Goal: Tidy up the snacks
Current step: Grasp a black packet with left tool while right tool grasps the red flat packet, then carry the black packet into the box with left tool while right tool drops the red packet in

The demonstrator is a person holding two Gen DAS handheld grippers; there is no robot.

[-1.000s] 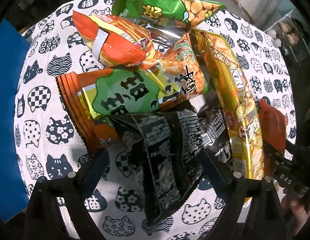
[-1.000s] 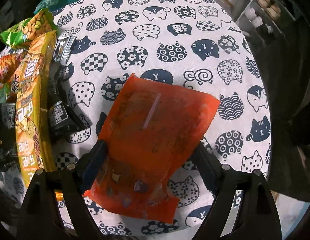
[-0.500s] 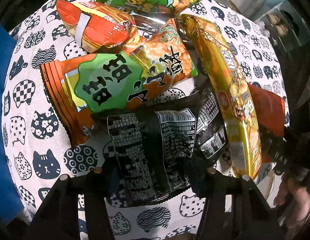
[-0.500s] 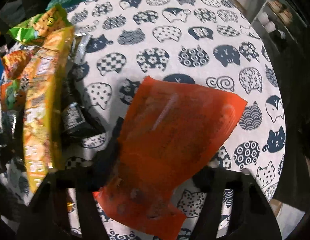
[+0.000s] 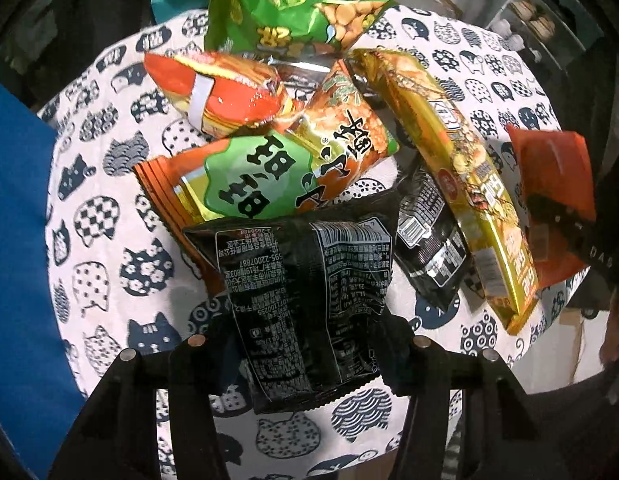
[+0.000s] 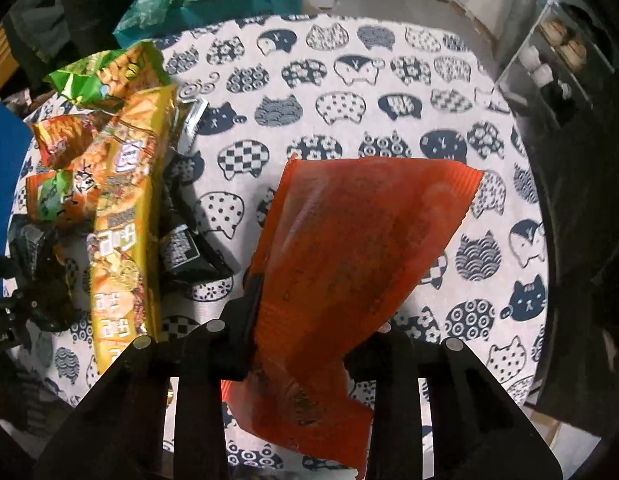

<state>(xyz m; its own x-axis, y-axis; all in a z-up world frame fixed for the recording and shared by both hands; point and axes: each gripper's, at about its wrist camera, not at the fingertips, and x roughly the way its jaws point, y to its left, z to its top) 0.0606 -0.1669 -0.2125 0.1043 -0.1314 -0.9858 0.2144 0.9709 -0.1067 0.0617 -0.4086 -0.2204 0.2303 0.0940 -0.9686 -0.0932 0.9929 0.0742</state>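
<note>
In the left wrist view, the left gripper (image 5: 309, 344) stands partly closed with its fingers pressed against the sides of a black snack packet (image 5: 305, 300), which fills the lower middle of the frame above the cat-print tabletop (image 5: 109, 208). The packet's upper edge sits just beside or over the orange-and-green bag (image 5: 245, 176), so lifting it could drag that bag or topple the loose pile behind it, where a red-orange bag (image 5: 221, 92) and a green bag (image 5: 293, 20) lean on one another. The soft, slick film may also slide out of a side-on grip. A long gold packet (image 5: 461, 176) runs down the right of the frame, close enough to be knocked off the tabletop's edge. In the right wrist view, the right gripper (image 6: 305, 344) is shut tight on the lower part of a flat orange packet (image 6: 349, 248), which hangs across the middle of the frame, seemingly clear of the tabletop (image 6: 349, 80). It is pinched near one end, so it droops and could swing, twist or slip free. The gold packet (image 6: 125, 208) lies at the left, beside the pile.
</note>
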